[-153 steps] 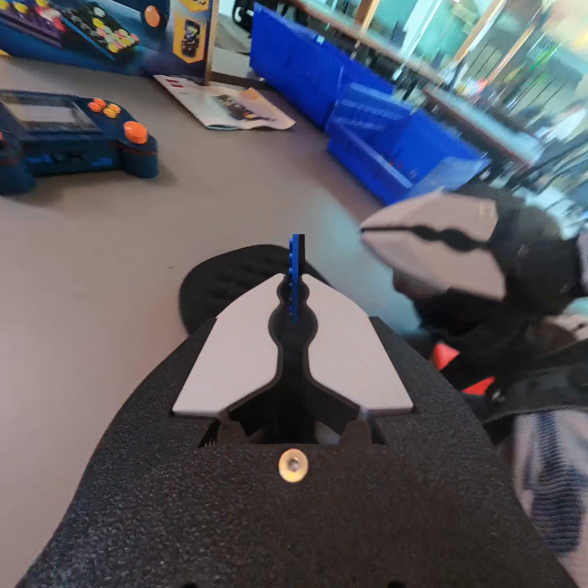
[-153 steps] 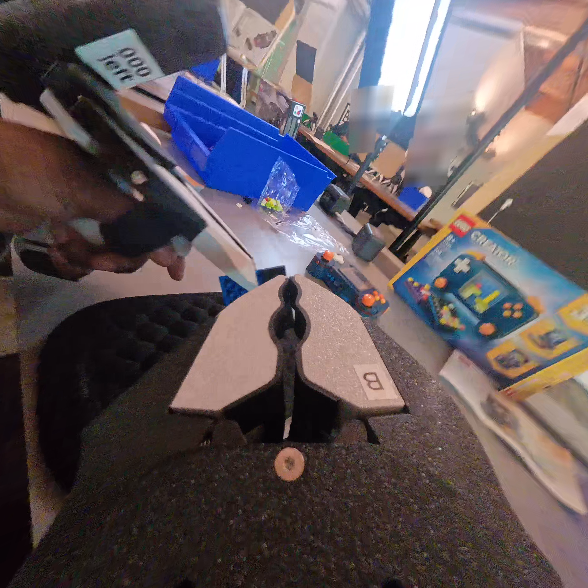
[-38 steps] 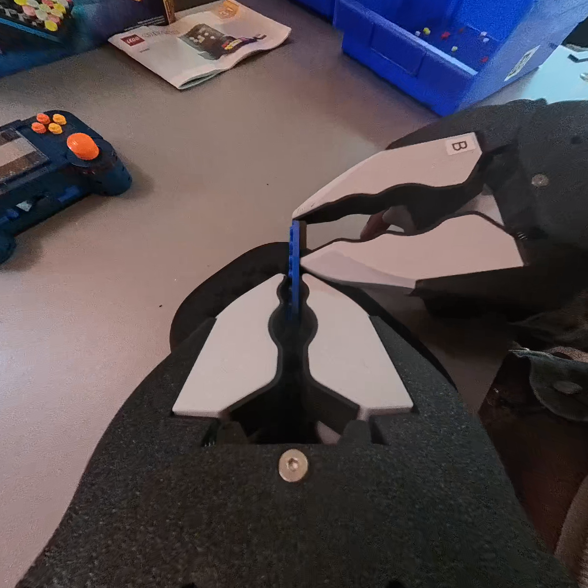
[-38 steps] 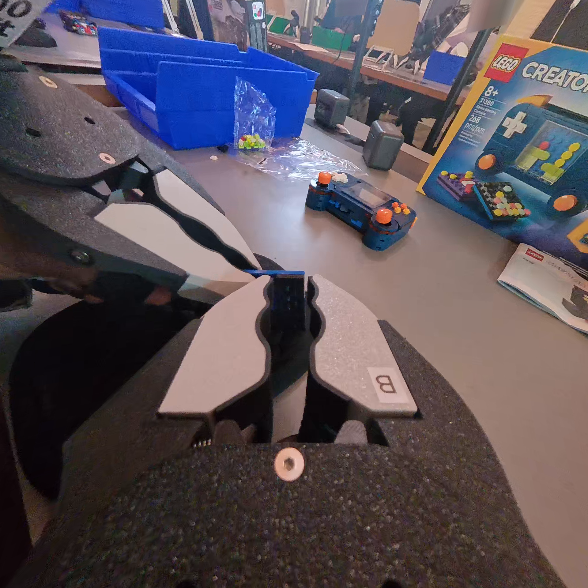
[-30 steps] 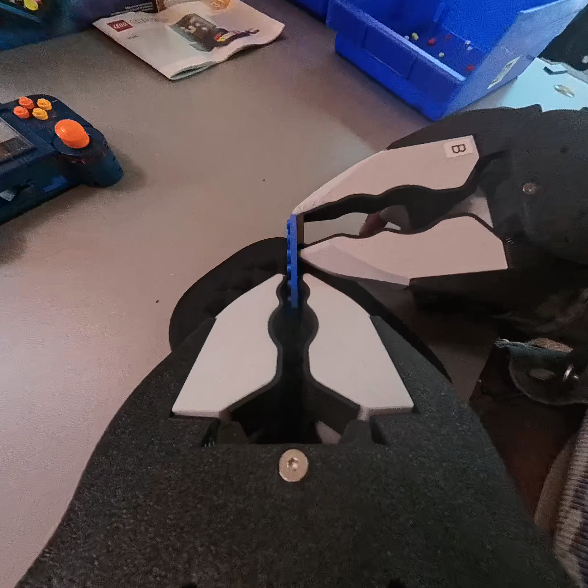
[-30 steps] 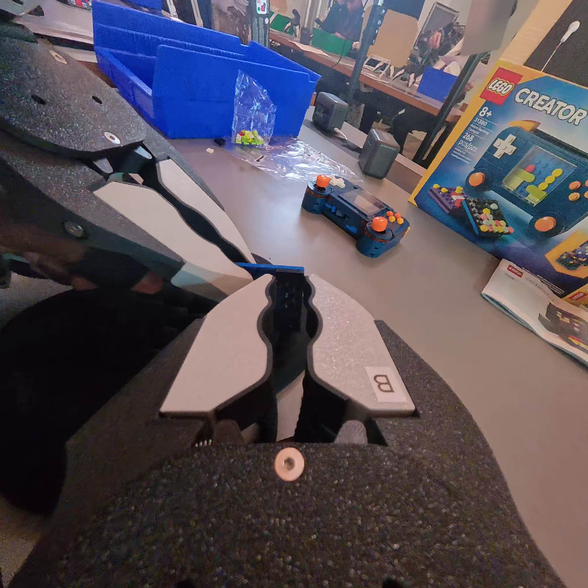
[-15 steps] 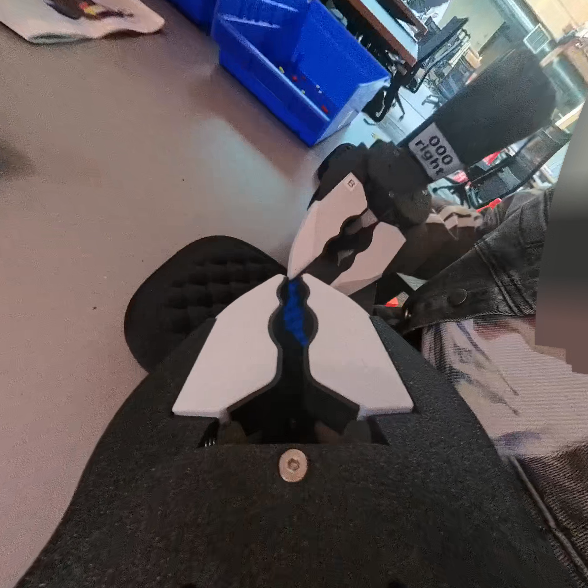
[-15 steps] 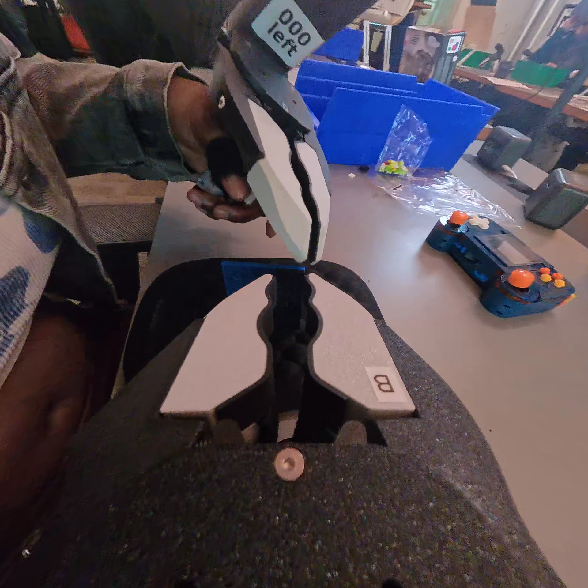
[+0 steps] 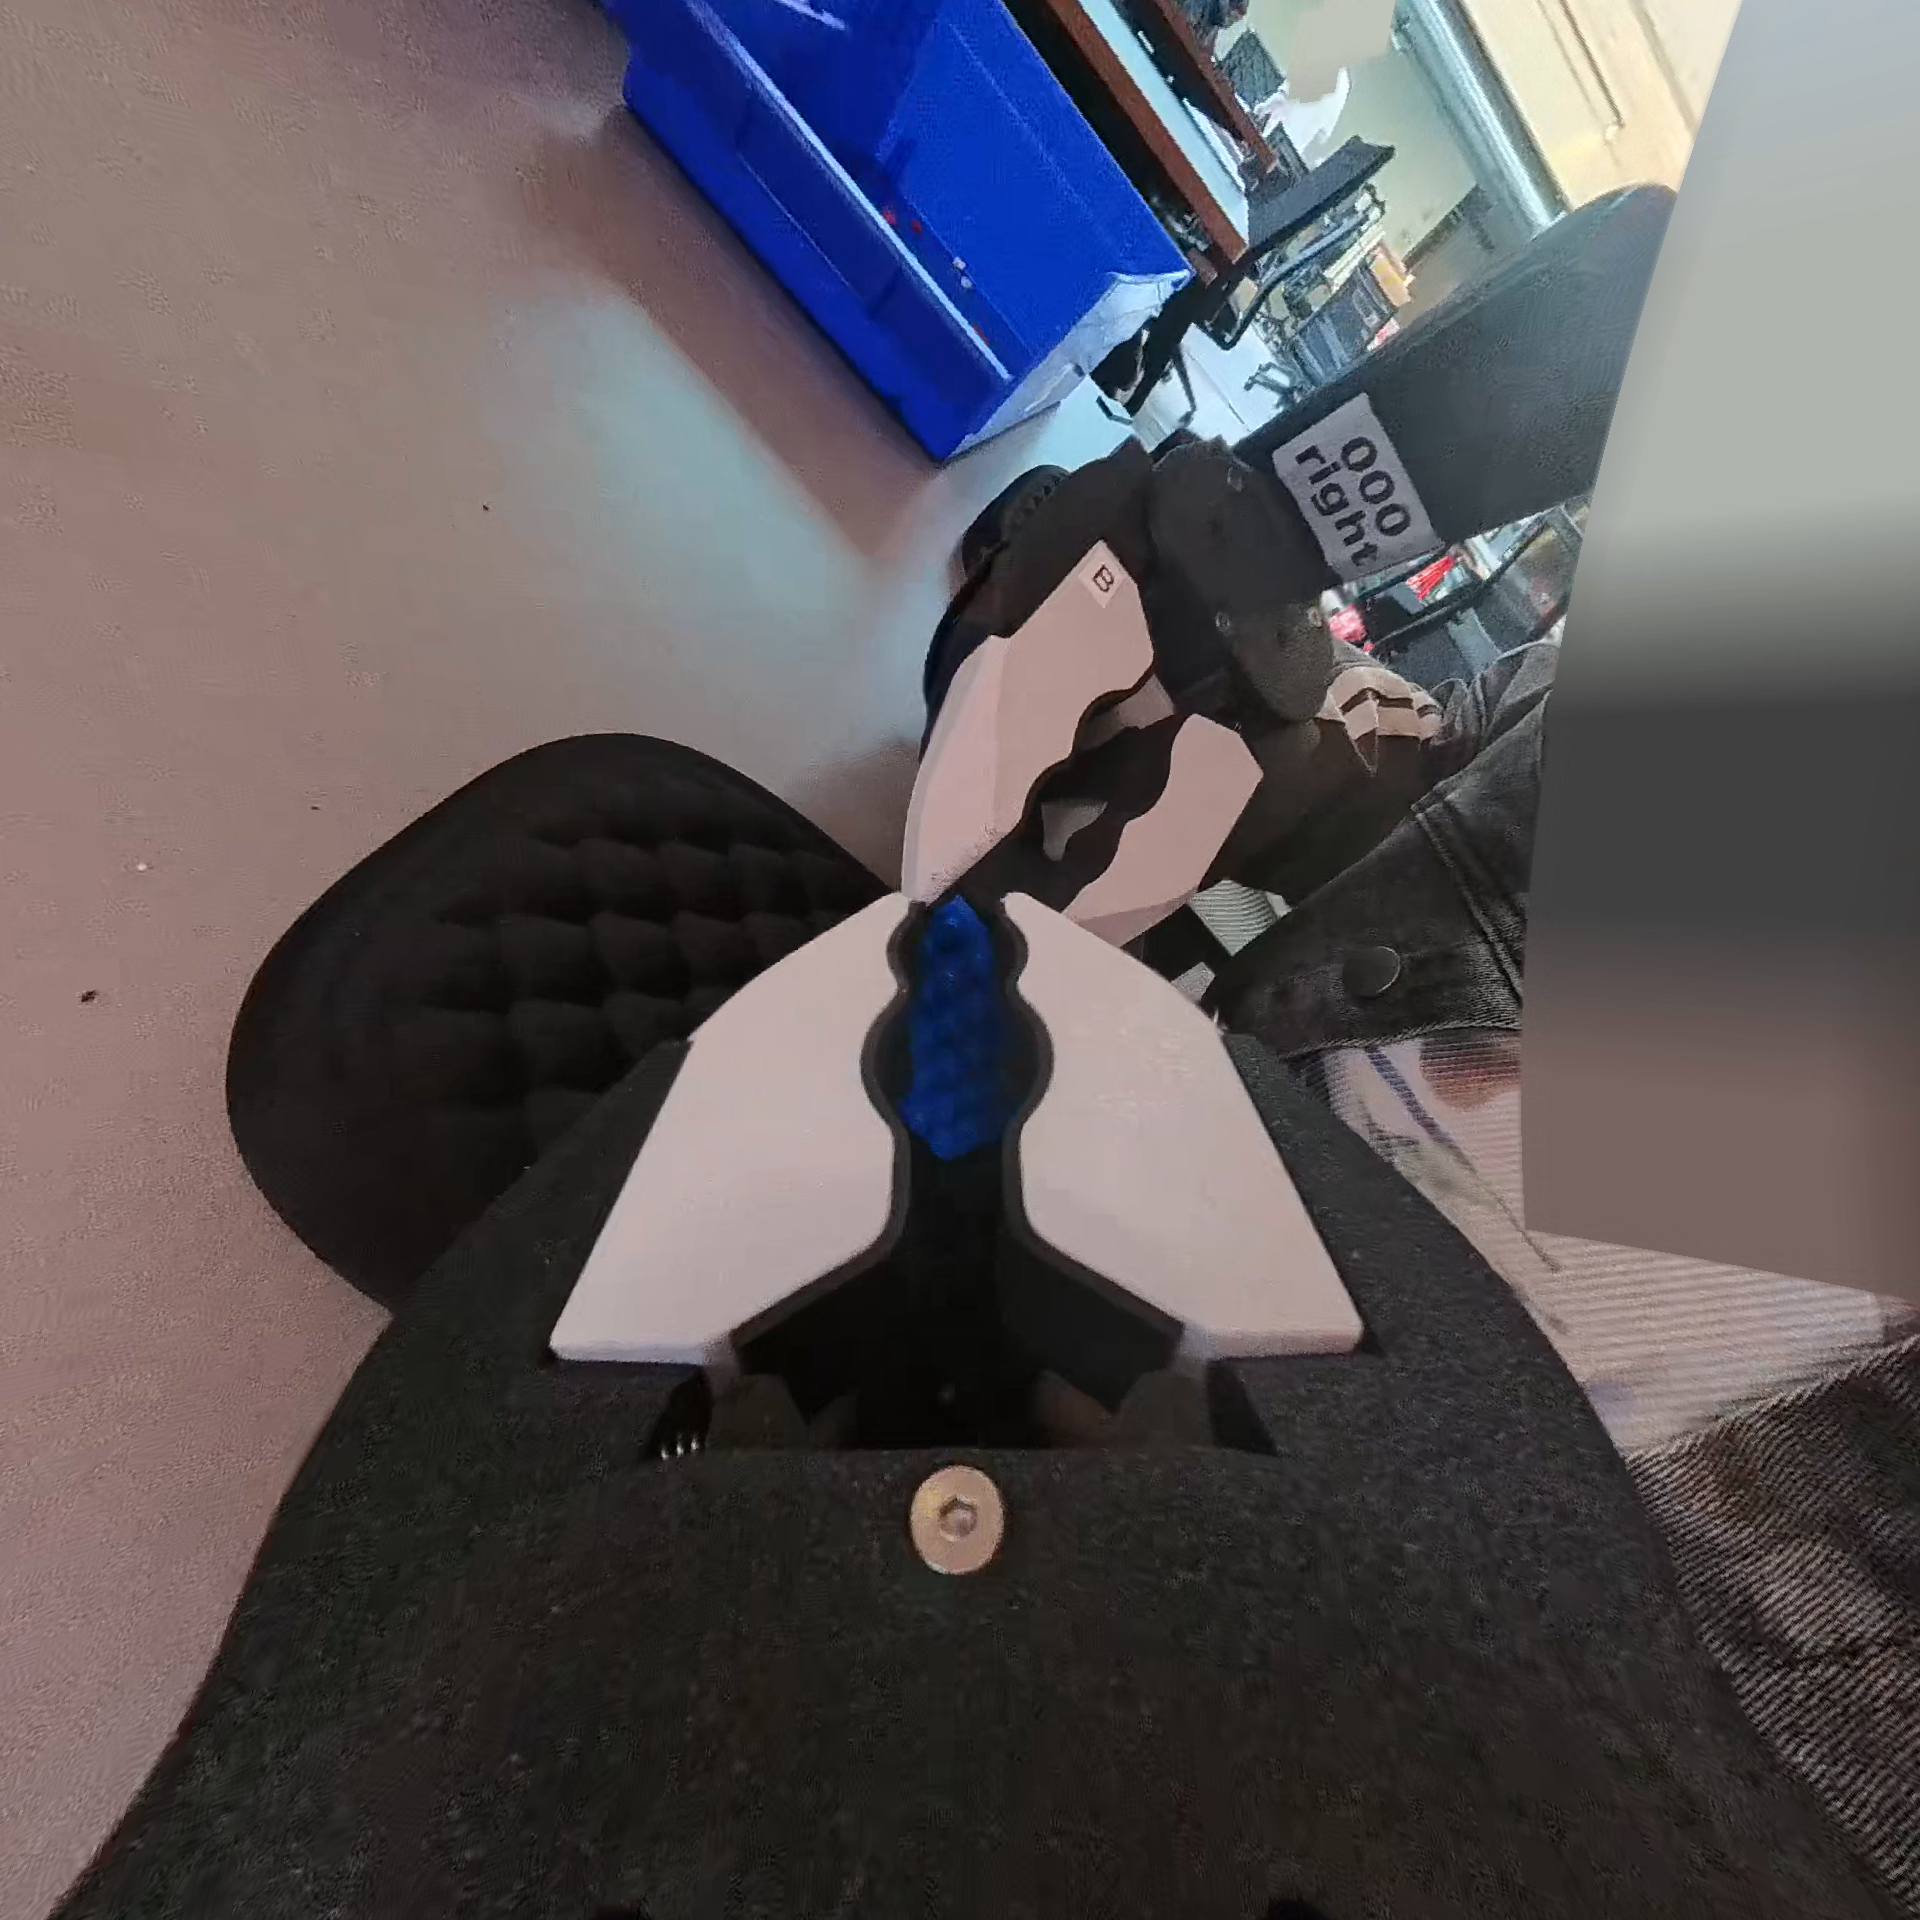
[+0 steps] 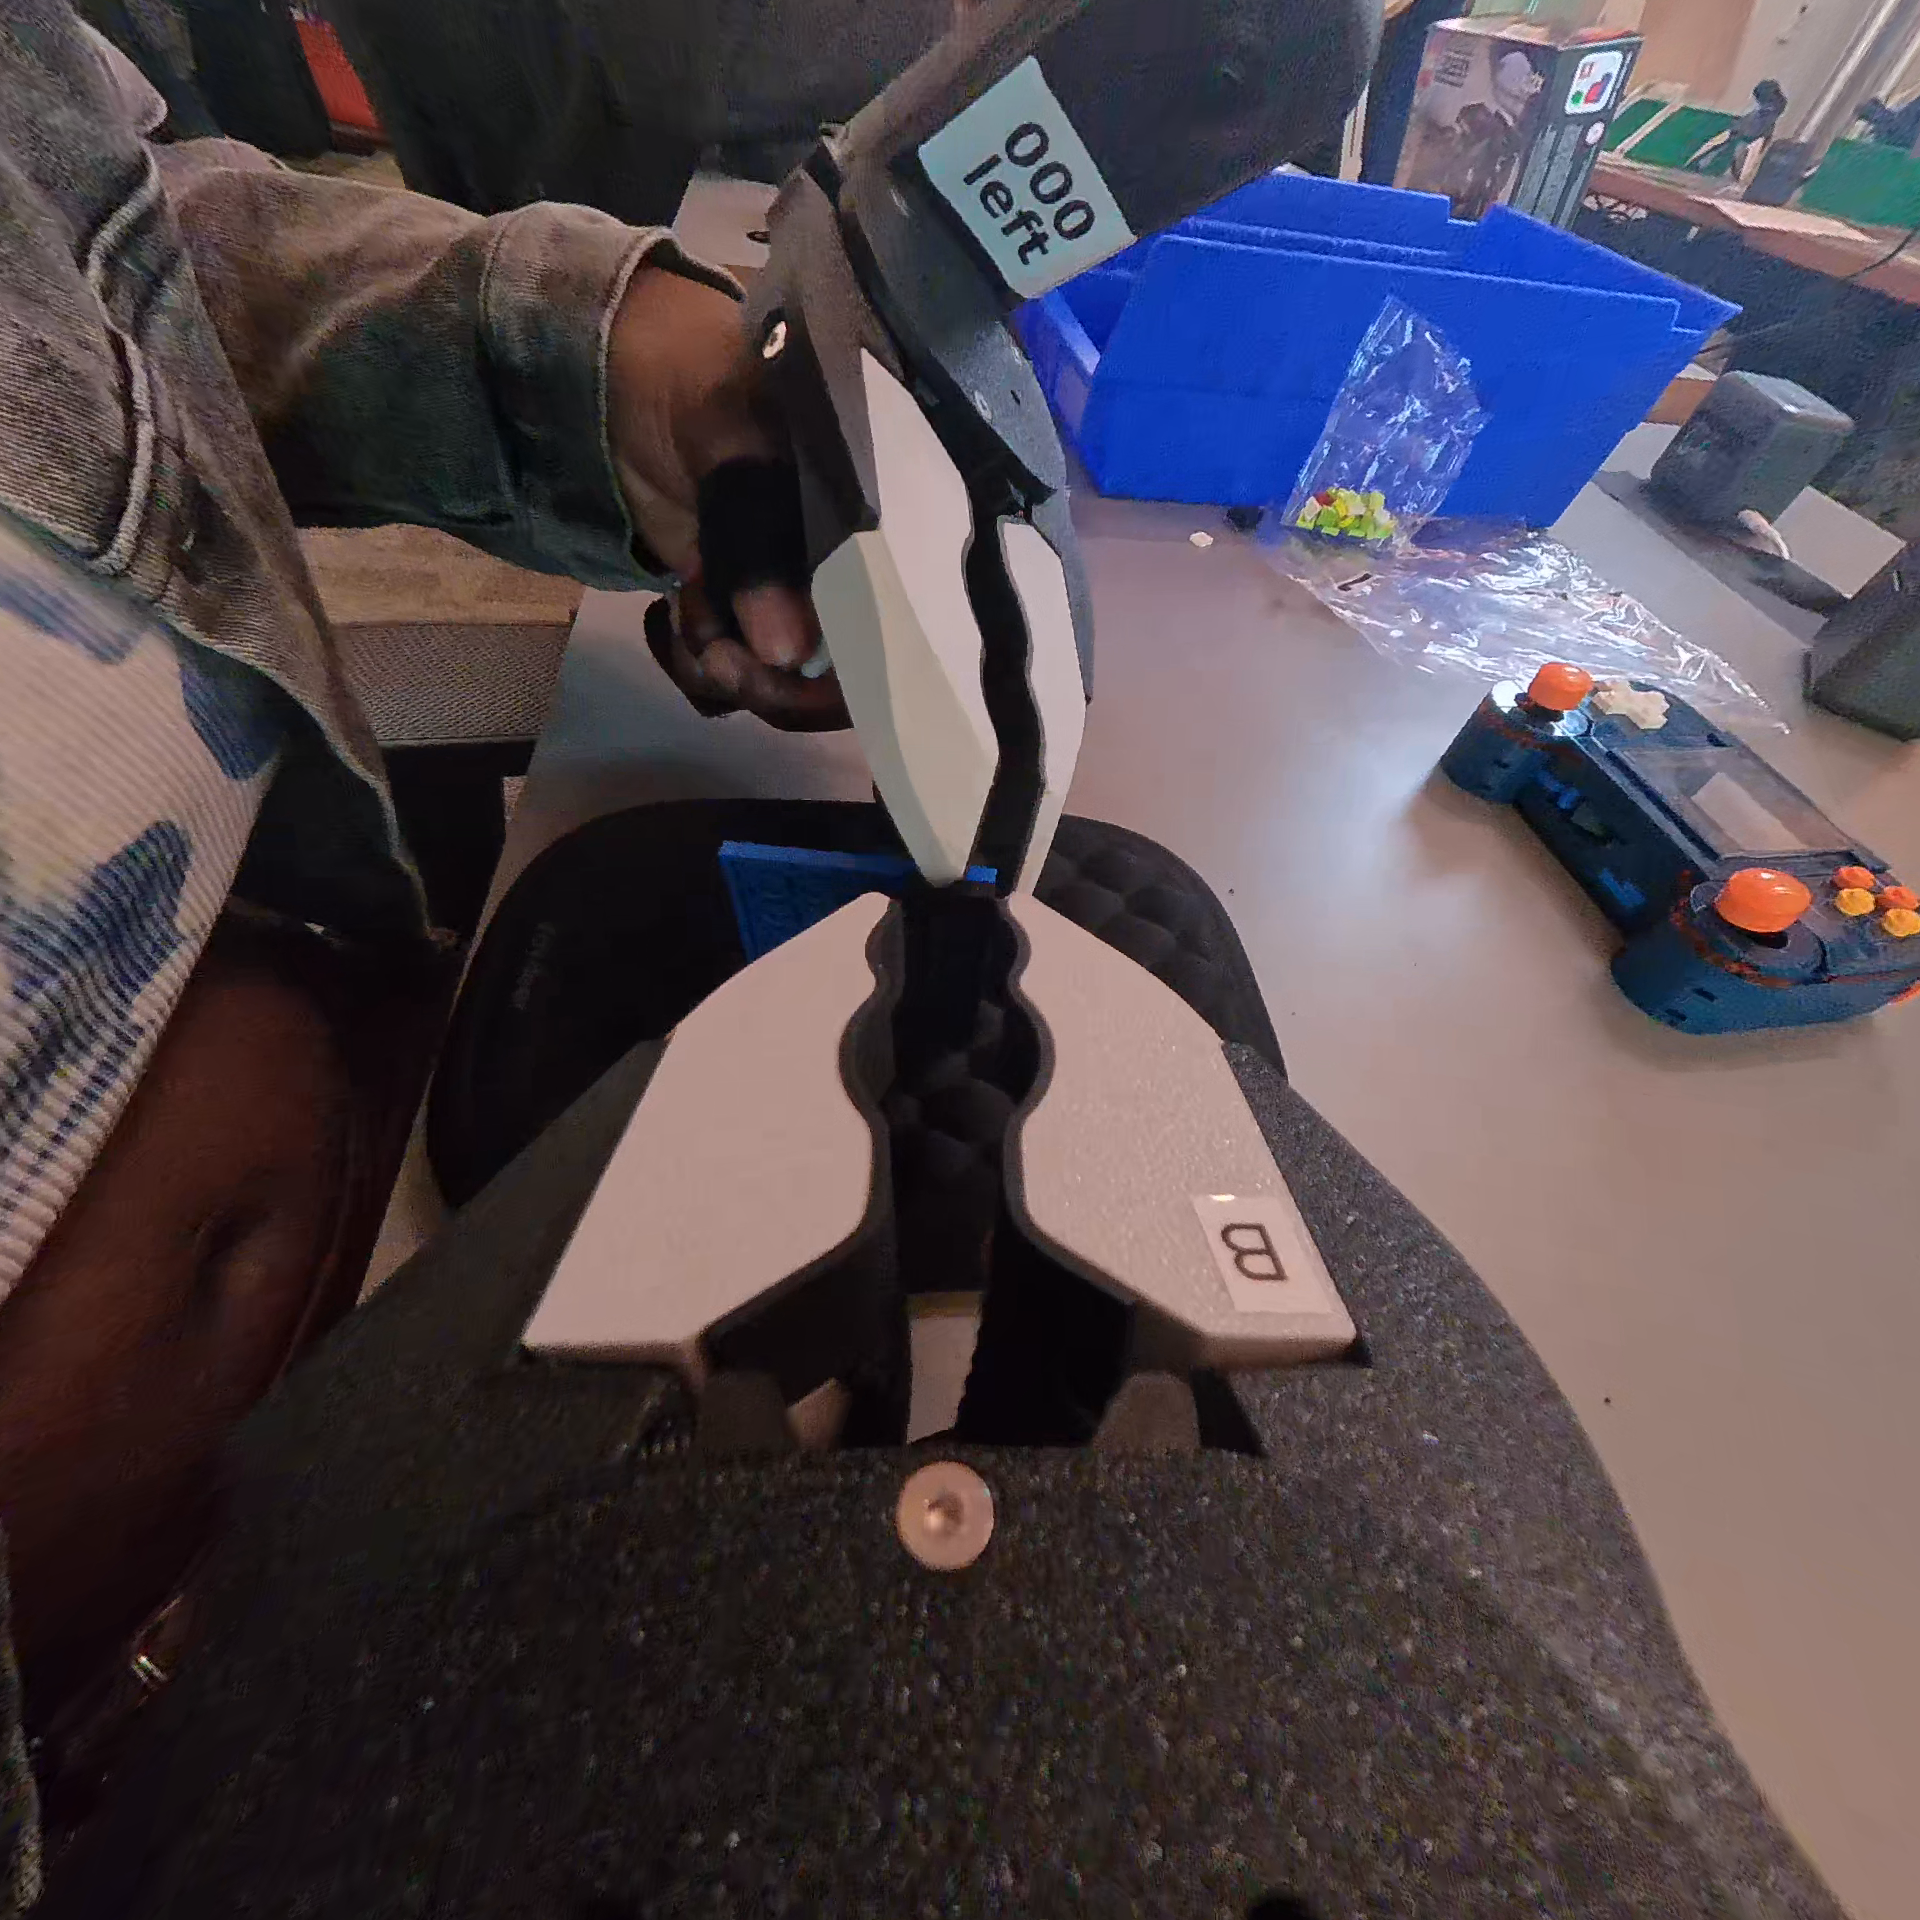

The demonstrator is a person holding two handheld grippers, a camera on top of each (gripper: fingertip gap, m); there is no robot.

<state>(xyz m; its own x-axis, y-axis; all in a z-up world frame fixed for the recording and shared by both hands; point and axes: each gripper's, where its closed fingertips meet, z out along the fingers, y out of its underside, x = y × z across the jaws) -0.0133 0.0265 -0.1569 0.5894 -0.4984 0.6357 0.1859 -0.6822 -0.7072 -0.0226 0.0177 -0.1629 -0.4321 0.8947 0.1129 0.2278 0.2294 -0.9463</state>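
Note:
My left gripper point(image 9: 956, 909) is shut on a blue studded plate point(image 9: 954, 1039), which shows in the slot between its fingers. In the right wrist view the left gripper point(image 10: 971, 878) comes down from above and pinches the plate point(image 10: 805, 894) at its right edge. The plate lies flat just beyond my right gripper point(image 10: 948, 909). The right gripper's jaws stand a little apart and nothing shows between them. In the left wrist view the right gripper point(image 9: 1013, 899) points down to the left, and one tip touches the left gripper's tips.
Both grippers are over the near edge of a grey table point(image 9: 312, 416). Blue bins point(image 10: 1351, 343) stand at the back, with a plastic bag of small pieces point(image 10: 1382, 457) in front. A dark blue brick-built game console point(image 10: 1683, 852) lies to the right. A person's denim sleeve point(image 10: 416, 343) is on the left. My left and right fingertips are right by each other. Left tips and right tips are each some 20 centimetres from the dark blue brick-built game console point(image 10: 1683, 852).
The right jaws, shut five seconds ago, now stand apart at the plate. In the last second both grippers swung toward the person. The left one now points down from above, still holding the plate.

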